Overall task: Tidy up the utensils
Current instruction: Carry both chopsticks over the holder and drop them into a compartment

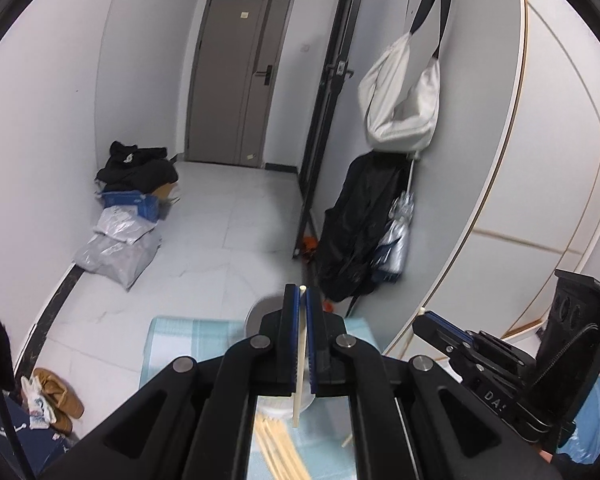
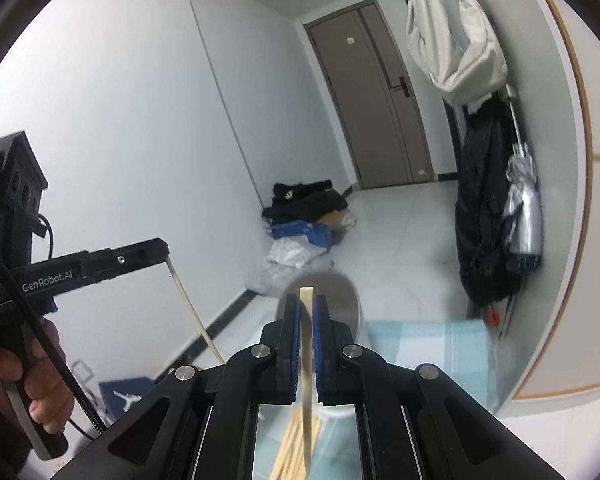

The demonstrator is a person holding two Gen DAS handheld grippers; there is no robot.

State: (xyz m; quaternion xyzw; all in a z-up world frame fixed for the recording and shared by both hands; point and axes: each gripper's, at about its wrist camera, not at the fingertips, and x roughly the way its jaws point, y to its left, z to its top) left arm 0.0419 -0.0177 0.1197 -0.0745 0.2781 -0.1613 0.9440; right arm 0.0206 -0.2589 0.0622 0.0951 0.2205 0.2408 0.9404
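My left gripper (image 1: 302, 300) is shut on a pale wooden chopstick (image 1: 299, 376) that hangs down between its blue pads. My right gripper (image 2: 307, 306) is shut on another chopstick (image 2: 307, 360), held upright. Both are raised above a light blue checked cloth (image 1: 172, 332). A white cup-like holder (image 1: 260, 314) stands on the cloth just beyond the left fingertips; it also shows in the right wrist view (image 2: 340, 292). Several loose chopsticks (image 1: 276, 448) lie on the cloth below the grippers. The right gripper appears at the right edge of the left view (image 1: 424, 316); the left gripper appears in the right view (image 2: 166, 254).
A curved white table edge (image 1: 480, 220) runs along the right. Beyond lies a tiled floor with a pile of bags and black clothes (image 1: 132, 200) by the left wall, a hanging white bag (image 1: 404, 92), a black coat (image 1: 360, 232) and a closed door (image 1: 236, 76).
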